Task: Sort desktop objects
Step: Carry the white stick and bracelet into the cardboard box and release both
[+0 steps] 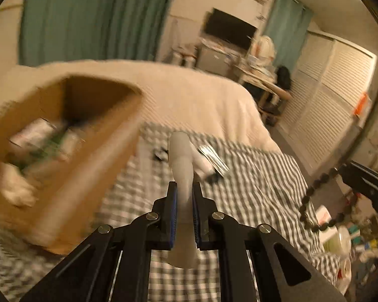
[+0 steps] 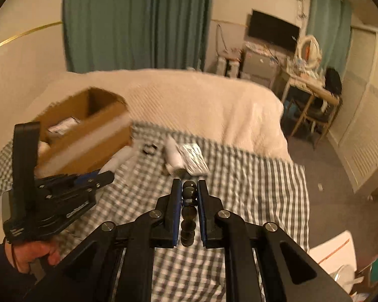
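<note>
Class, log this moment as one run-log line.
left claw: shut on white bottle | right claw: shut on bead bracelet | cardboard box: open

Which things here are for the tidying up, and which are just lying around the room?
For the job:
left gripper, shut on a white tube
right gripper, shut on a bead string
cardboard box
white bottle, foil packet and black ring on the checked cloth

Just lying about:
curtains
TV
side table
</note>
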The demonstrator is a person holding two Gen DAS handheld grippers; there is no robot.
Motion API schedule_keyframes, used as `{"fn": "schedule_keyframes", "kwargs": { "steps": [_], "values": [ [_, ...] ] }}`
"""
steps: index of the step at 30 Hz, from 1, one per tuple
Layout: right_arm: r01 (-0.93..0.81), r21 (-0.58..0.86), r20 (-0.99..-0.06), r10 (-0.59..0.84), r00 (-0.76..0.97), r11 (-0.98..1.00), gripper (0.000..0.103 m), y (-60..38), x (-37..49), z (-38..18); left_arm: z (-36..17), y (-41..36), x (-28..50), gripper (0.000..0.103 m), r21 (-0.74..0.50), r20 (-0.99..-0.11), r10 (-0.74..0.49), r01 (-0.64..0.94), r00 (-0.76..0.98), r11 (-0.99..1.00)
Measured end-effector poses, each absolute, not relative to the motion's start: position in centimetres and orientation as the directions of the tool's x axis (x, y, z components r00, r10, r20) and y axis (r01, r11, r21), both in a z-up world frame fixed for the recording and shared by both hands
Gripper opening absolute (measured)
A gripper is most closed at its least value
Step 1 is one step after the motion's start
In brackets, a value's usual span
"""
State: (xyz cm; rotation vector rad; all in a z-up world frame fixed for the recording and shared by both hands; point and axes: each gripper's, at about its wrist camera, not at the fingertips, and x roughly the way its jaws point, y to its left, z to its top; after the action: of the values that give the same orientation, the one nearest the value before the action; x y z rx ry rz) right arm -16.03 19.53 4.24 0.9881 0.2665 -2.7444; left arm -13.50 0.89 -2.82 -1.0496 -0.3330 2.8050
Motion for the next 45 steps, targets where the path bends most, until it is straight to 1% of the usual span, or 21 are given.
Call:
{"fn": "schedule_keyframes", "kwargs": {
  "steps": [5, 9, 12, 16, 19, 22, 25, 29, 31, 32, 33, 34, 35, 36, 38, 39, 41, 45],
  "values": [
    [0.328, -0.109, -0.602, -0.200, -0.773, -0.939, 0.011, 15.0, -15.2, 8.9, 3.3, -4.0, -11.3, 0.011, -0.201, -0.557, 0.058, 0.066, -0.828, -0.977],
    [0.396, -0.138, -0.577, -0.251, -0.777, -0.908, 0.011, 10.5, -15.5, 11.4, 5.7, -8.1, -10.4, 0.010, -0.181, -0.509, -0.025, 0.136, -0.860, -0.974],
    [0.443, -0.142, -0.571, -0.292, -0.768, -0.885, 0.011, 7.2, -16.3, 12.1, 6.0, -11.2, -10.9, 0.011, -0.191, -0.496, -0.049, 0.164, -0.867, -0.968],
    [0.497, -0.139, -0.575, -0.339, -0.745, -0.857, 0.011, 3.1, -18.5, 11.6, 4.6, -14.3, -12.6, 0.010, -0.178, -0.512, -0.088, 0.206, -0.855, -0.962],
    [0.534, -0.127, -0.591, -0.369, -0.718, -0.836, 0.011, 0.2, -20.8, 10.1, 2.1, -16.4, -14.2, 0.011, -0.186, -0.544, -0.101, 0.237, -0.833, -0.954],
    [0.569, -0.115, -0.625, -0.386, -0.679, -0.814, 0.011, -2.8, -23.6, 7.8, -0.7, -17.9, -15.8, 0.011, -0.197, -0.579, -0.099, 0.257, -0.809, -0.946],
    [0.589, -0.107, -0.657, -0.387, -0.646, -0.801, 0.011, -5.2, -25.7, 5.1, -3.0, -18.7, -17.2, 0.011, -0.182, -0.612, -0.113, 0.279, -0.782, -0.943],
    [0.589, -0.076, -0.690, -0.384, -0.614, -0.805, 0.011, -6.4, -28.7, 2.2, -4.6, -19.2, -18.2, 0.012, -0.182, -0.639, -0.112, 0.291, -0.761, -0.939],
    [0.575, -0.069, -0.686, -0.380, -0.620, -0.815, 0.011, -6.3, -29.4, 1.5, -4.8, -18.9, -18.4, 0.017, -0.172, -0.645, -0.113, 0.287, -0.756, -0.942],
    [0.570, -0.064, -0.682, -0.382, -0.624, -0.819, 0.014, -6.2, -29.5, 1.6, -4.8, -18.6, -18.4, 0.022, -0.161, -0.647, -0.121, 0.290, -0.753, -0.944],
    [0.567, -0.052, -0.673, -0.390, -0.628, -0.822, 0.017, -5.7, -29.5, 1.9, -4.7, -18.3, -18.4, 0.029, -0.149, -0.648, -0.132, 0.295, -0.750, -0.944],
    [0.561, -0.049, -0.665, -0.392, -0.636, -0.827, 0.027, -5.2, -29.4, 2.2, -4.5, -18.1, -18.4, 0.037, -0.146, -0.645, -0.134, 0.293, -0.752, -0.945],
    [0.550, -0.050, -0.655, -0.389, -0.648, -0.833, 0.035, -4.6, -29.3, 2.6, -4.0, -17.8, -18.2, 0.060, -0.142, -0.636, -0.137, 0.290, -0.759, -0.946],
    [0.536, -0.057, -0.642, -0.380, -0.666, -0.842, 0.036, -3.6, -28.9, 3.2, -3.6, -17.4, -17.9, 0.075, -0.136, -0.623, -0.147, 0.292, -0.768, -0.947],
    [0.510, -0.073, -0.629, -0.357, -0.690, -0.857, 0.036, -1.8, -28.1, 4.1, -2.3, -16.3, -16.9, 0.083, -0.114, -0.583, -0.175, 0.294, -0.793, -0.949],
    [0.489, -0.079, -0.621, -0.341, -0.706, -0.869, 0.036, -0.2, -27.5, 4.7, -1.5, -15.4, -16.3, 0.088, -0.103, -0.572, -0.178, 0.285, -0.801, -0.953],
    [0.457, -0.083, -0.609, -0.318, -0.726, -0.885, 0.036, 2.2, -26.5, 5.6, -0.2, -13.7, -15.3, 0.093, -0.093, -0.556, -0.169, 0.262, -0.814, -0.961],
    [0.374, -0.076, -0.602, -0.256, -0.756, -0.924, 0.036, 8.5, -23.9, 6.9, 1.4, -9.3, -13.7, 0.095, -0.089, -0.535, -0.117, 0.194, -0.837, -0.977]
  ]
}}
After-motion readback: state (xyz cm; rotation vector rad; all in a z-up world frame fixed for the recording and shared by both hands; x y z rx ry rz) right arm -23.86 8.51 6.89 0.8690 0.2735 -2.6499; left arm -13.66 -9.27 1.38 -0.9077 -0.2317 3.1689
